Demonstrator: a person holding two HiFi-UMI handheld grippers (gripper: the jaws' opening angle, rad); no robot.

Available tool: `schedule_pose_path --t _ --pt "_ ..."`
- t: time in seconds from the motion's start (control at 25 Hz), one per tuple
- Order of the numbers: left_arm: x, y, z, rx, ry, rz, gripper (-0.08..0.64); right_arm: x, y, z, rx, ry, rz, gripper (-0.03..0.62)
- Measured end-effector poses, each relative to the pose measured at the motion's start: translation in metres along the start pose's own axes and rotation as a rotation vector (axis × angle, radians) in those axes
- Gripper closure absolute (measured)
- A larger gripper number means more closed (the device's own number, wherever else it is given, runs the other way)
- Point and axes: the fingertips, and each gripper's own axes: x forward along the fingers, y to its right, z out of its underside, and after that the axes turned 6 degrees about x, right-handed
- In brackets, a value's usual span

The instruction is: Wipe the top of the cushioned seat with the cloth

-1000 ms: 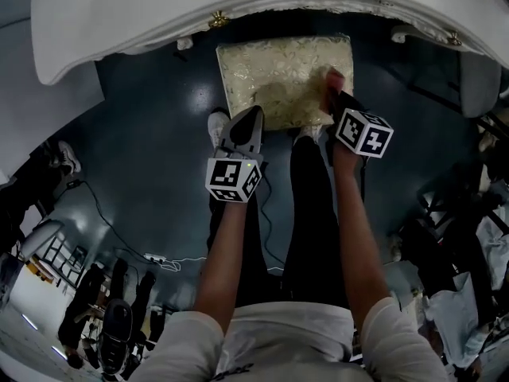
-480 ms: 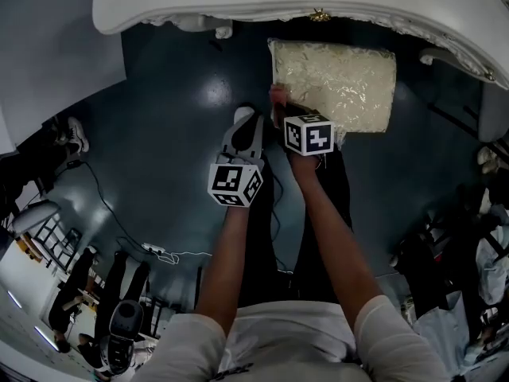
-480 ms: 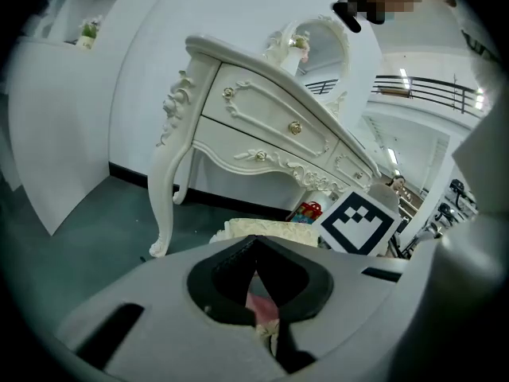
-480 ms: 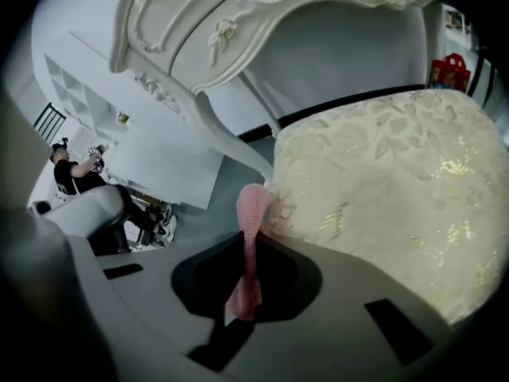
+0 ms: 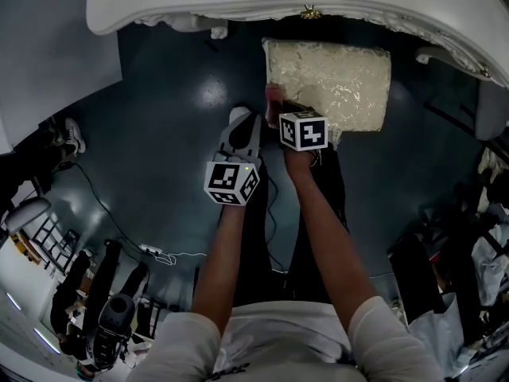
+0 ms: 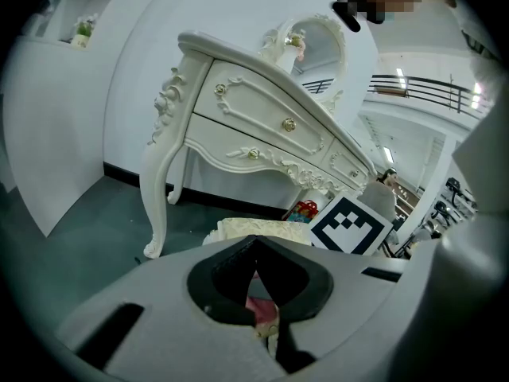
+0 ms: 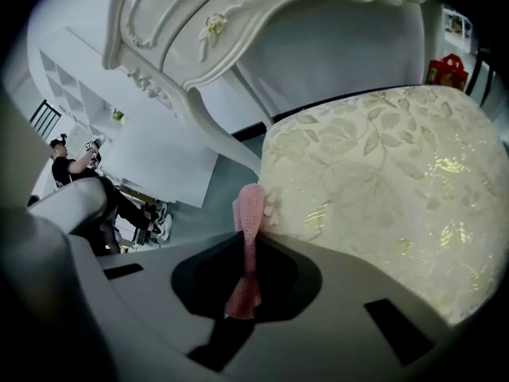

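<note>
The cushioned seat (image 5: 330,82) has a cream, leaf-patterned top and stands partly under a white dressing table; it fills the right half of the right gripper view (image 7: 382,189). My right gripper (image 5: 280,111) is shut on a pink cloth (image 7: 249,213), which pokes out past the jaws against the seat's near left edge (image 5: 273,98). My left gripper (image 5: 242,132) hangs over the dark floor left of the seat, jaws shut with nothing between them (image 6: 254,245). It touches neither the seat nor the cloth.
The ornate white dressing table (image 5: 238,2) overhangs the seat's far side, with a curved leg (image 6: 159,197) at the left. My legs and a white shoe (image 5: 236,116) are below the grippers. A cable (image 5: 119,229) crosses the dark floor. Clutter lies at the right (image 5: 485,237).
My right gripper has carried the cloth from the seat's near right corner across to its near left edge. In the last half second it hardly moved. The left gripper has stayed put.
</note>
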Motion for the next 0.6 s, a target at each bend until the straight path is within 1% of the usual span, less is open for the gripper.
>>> schedule_pose_path --t 0.08,0.2,0.32,0.6 --pt "0.007 0.007 -0.001 0.0 0.002 0.005 0.546 -0.009 0.008 -0.003 -0.001 0.016 -0.007 0.569" --pt "0.019 0.021 -0.004 -0.007 0.016 0.009 0.546 -0.025 0.027 -0.007 0.006 0.038 0.008 0.569" --pt "0.03 0.035 -0.007 -0.014 0.028 0.009 0.546 -0.046 0.059 -0.011 0.03 0.07 0.031 0.569" --pt "0.054 0.084 0.002 0.013 0.004 0.055 0.546 -0.088 0.122 -0.019 0.042 0.122 0.067 0.569"
